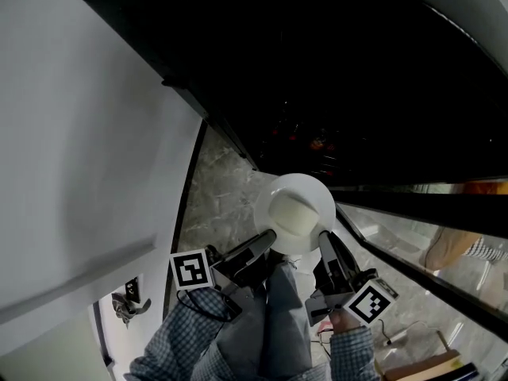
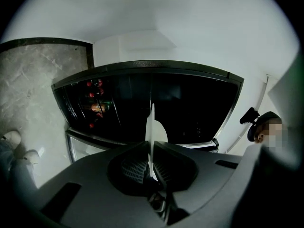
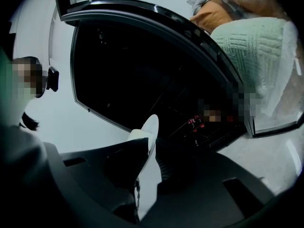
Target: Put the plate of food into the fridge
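Two hand-held grippers carry one white plate of pale food before the open fridge. The left gripper pinches the plate's near-left rim and the right gripper its near-right rim; each gripper view shows the rim edge-on between clamped pads. Beyond the plate lies the dark interior, with red and green items on shelves. Left of the plate are a white panel and open marble floor. Right of the plate a black-framed glass front runs near. Whether the plate's far rim has crossed the fridge's lower edge cannot be told
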A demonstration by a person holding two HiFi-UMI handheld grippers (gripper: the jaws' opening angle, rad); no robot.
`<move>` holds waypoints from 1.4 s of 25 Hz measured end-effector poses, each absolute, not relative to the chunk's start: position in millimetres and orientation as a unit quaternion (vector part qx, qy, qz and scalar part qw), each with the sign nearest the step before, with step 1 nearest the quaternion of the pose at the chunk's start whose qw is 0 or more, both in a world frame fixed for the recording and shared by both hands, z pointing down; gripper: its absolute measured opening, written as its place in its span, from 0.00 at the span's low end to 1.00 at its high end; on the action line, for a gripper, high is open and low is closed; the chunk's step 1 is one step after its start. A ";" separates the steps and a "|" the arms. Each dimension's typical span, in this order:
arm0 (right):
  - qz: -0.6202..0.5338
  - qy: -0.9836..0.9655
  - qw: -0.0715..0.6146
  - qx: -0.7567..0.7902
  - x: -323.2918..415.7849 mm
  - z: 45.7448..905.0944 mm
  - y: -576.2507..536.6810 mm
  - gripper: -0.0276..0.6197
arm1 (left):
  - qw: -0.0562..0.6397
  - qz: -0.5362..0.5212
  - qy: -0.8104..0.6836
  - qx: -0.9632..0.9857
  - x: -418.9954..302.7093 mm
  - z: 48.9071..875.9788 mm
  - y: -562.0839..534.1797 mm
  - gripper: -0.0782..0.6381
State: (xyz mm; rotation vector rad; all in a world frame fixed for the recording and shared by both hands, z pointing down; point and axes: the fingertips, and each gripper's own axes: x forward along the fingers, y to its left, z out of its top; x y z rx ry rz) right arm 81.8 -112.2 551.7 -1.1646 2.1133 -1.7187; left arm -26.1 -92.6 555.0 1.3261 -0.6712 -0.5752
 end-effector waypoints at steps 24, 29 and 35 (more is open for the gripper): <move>-0.583 0.695 0.082 -0.413 96.0 629.9 -175.0 0.12 | 0.702 -0.271 -0.316 0.578 -11.6 633.6 -149.5 0.14; -0.574 0.701 0.070 -0.417 94.7 634.3 -181.0 0.12 | 0.697 -0.277 -0.317 0.581 -12.8 640.1 -154.6 0.14; -0.566 0.710 0.051 -0.416 91.7 646.9 -190.8 0.13 | 0.691 -0.270 -0.320 0.589 -15.1 651.7 -167.0 0.14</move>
